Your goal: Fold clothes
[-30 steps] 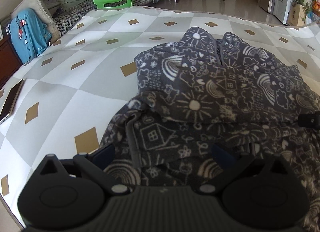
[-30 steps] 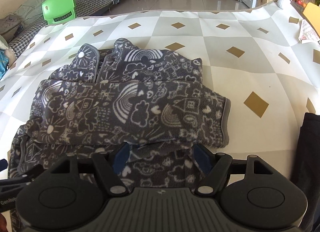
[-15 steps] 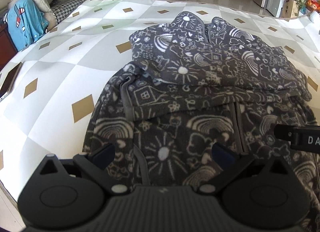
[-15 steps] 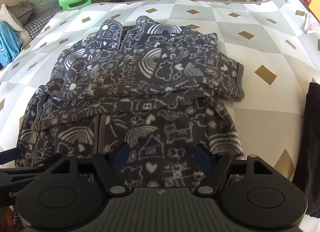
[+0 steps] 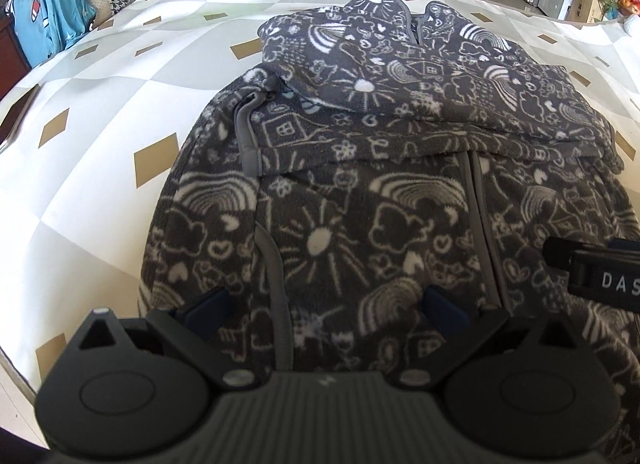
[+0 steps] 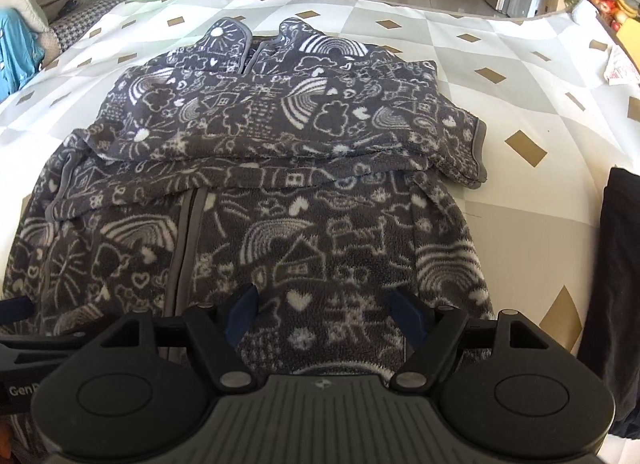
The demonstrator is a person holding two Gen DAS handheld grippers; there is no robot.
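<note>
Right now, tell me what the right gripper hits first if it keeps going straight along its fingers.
Most likely the patterned fleece jacket. The right gripper, jaws opening, points down at its near lower panel, beside the zip. Nothing else shows in the line; how far off the fabric is cannot be told.

A bed [image 6: 500, 112] with a white, grey and gold diamond cover carries a patterned grey fleece jacket [image 6: 256, 168], lying just ahead of both pairs of fingers, sleeves folded across.
</note>
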